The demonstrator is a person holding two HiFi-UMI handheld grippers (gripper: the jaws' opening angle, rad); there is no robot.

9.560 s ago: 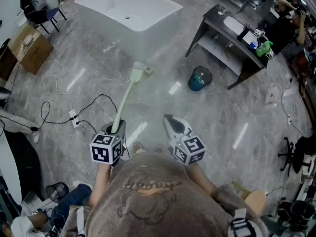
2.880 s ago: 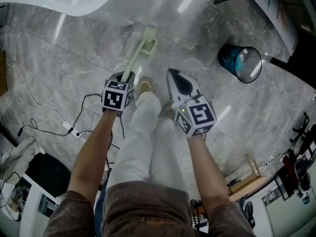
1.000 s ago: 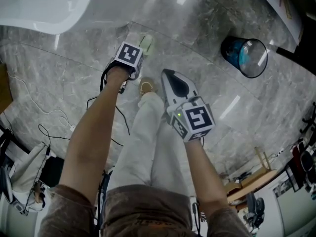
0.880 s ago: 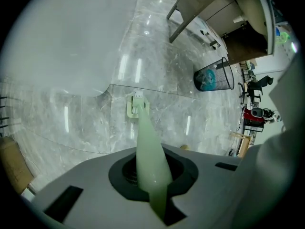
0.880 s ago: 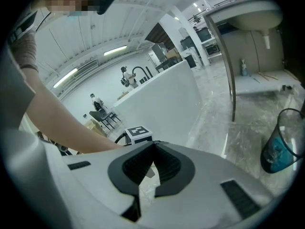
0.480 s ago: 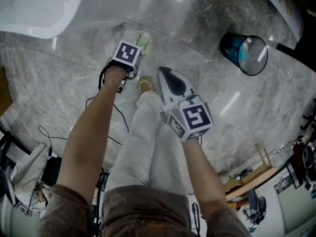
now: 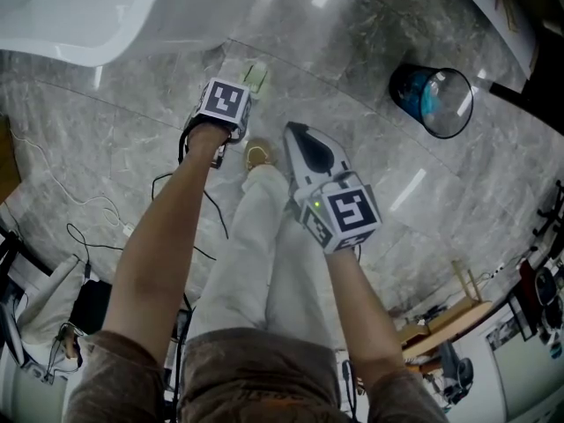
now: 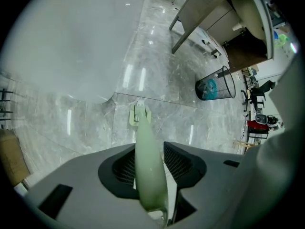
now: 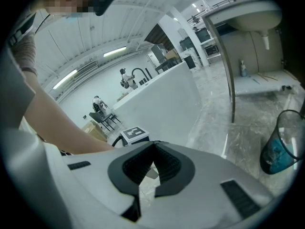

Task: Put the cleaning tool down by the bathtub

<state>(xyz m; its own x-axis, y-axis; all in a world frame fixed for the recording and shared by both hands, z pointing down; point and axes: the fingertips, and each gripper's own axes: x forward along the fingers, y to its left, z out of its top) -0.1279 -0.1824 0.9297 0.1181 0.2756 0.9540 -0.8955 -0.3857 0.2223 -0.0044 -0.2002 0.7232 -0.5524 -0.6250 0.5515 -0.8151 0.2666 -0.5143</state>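
Consequently, the left gripper (image 8: 150, 149) had just opened its jaws wide around the cleaning tool (image 7: 256, 76), head on the floor (image 7: 352, 113) beside the bathtub (image 7: 70, 16), so placement appeared complete; the right gripper (image 9: 153, 149) was closed, empty.

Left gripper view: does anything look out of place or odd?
Nothing spilled or damaged. The cleaning tool stands steeply propped, head on the floor beside the bathtub, handle loose between the left gripper's jaws, which have just been opening.
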